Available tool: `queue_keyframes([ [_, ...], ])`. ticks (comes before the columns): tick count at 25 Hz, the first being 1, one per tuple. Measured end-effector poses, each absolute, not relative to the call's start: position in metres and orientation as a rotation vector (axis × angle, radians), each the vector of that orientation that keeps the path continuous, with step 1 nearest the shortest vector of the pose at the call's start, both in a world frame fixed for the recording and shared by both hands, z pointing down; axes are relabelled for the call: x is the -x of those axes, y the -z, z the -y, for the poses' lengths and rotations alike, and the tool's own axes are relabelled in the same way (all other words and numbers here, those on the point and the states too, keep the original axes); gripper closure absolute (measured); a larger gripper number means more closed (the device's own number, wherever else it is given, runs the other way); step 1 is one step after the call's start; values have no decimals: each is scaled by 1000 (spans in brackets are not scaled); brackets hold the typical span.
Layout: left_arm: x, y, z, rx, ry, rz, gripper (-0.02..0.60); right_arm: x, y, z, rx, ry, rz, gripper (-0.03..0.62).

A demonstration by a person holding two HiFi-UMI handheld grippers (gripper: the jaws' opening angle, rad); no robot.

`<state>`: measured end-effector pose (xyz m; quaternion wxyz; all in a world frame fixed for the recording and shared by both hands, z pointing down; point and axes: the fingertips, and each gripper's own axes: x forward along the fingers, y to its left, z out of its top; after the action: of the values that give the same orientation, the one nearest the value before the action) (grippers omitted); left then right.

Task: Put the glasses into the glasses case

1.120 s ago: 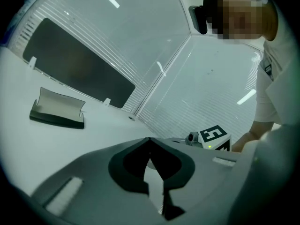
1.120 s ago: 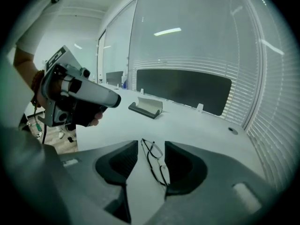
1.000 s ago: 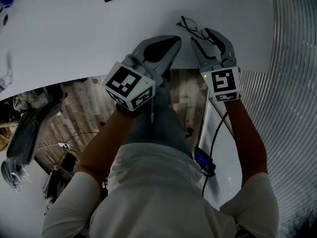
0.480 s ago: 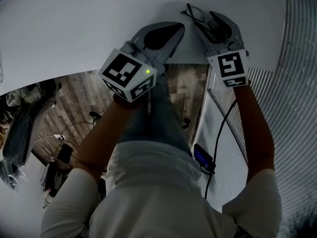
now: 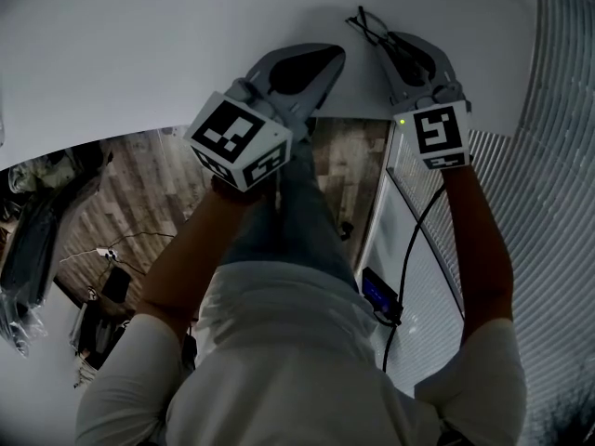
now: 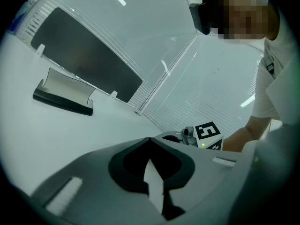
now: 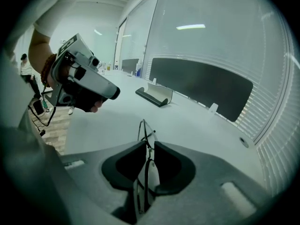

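The thin black-framed glasses [image 5: 368,24] lie on the white table [image 5: 139,45] near its front edge. My right gripper [image 5: 394,41] has its jaws closing around them. In the right gripper view the glasses [image 7: 144,131] stand edge-on between the jaw tips of that gripper [image 7: 147,145], and the pads pinch the frame. The glasses case [image 7: 154,96] lies open farther back on the table; the left gripper view shows the case [image 6: 63,97] at its left. My left gripper [image 5: 335,54] rests beside the right one, shut and holding nothing [image 6: 150,139].
The table's front edge [image 5: 112,137] runs just under both grippers, with wooden floor [image 5: 112,221] below. A dark panel [image 6: 89,55] stands against slatted blinds at the table's far side. A ribbed wall [image 5: 558,156] borders the right.
My right gripper slid forward over the glasses and its wide jaws narrowed onto them. The left gripper stayed where it was.
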<state>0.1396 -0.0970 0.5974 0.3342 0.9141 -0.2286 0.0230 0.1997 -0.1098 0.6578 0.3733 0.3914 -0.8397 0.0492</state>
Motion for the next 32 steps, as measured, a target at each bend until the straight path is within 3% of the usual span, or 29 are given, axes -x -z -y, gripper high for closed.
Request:
queue_keyframes([
  [4, -136, -596, 96, -2387, -54, 603, 581, -199, -651, 109, -1006, -89, 2151, 572],
  [13, -130, -583, 97, -2399, -33, 607, 581, -196, -633, 112, -1023, -36, 2145, 574],
  [32, -119, -486, 99, -2496, 56, 638, 581, -175, -508, 91, -983, 188, 2144, 574],
])
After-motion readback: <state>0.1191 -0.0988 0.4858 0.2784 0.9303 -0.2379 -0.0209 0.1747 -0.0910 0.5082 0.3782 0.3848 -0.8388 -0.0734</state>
